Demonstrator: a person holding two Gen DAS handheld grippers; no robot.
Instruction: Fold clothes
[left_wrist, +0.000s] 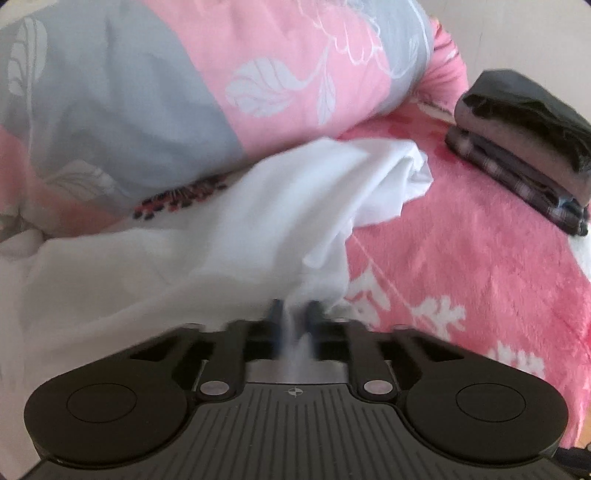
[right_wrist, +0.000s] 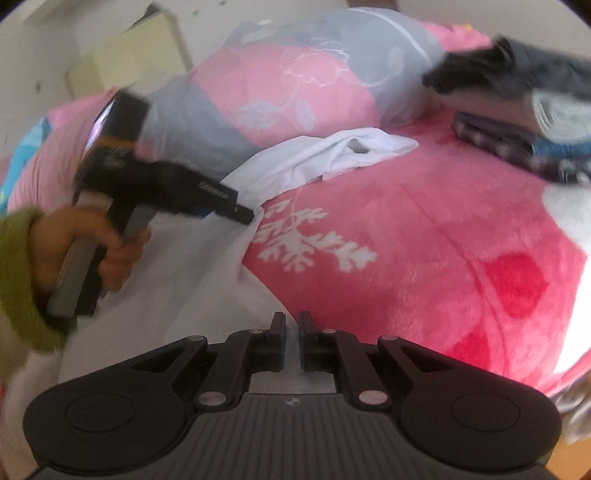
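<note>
Nearest in the left wrist view: left tool (left_wrist: 294, 310), pressed together and pinching a bunched edge of the white garment (left_wrist: 207, 236), cloth running up between its fingers. Nearest in the right wrist view: right tool (right_wrist: 291, 325), fingers almost together with a thin gap, an edge of white cloth at that gap; whether pinched, cannot tell. Just beyond: white garment (right_wrist: 207, 280) spread loosely over the pink fleece blanket (right_wrist: 424, 221) on the bed, one crumpled end lying farther off toward the quilt. To the left in the right wrist view: a hand (right_wrist: 92, 243) in a green sleeve (right_wrist: 18, 280) gripping the left tool's handle, its tip at the garment's edge. Farther back: pink-and-grey quilt (left_wrist: 155, 92) heaped behind the garment. Far right: stack of folded dark clothes (left_wrist: 524, 147) resting on the blanket, well apart from the white garment.
</note>
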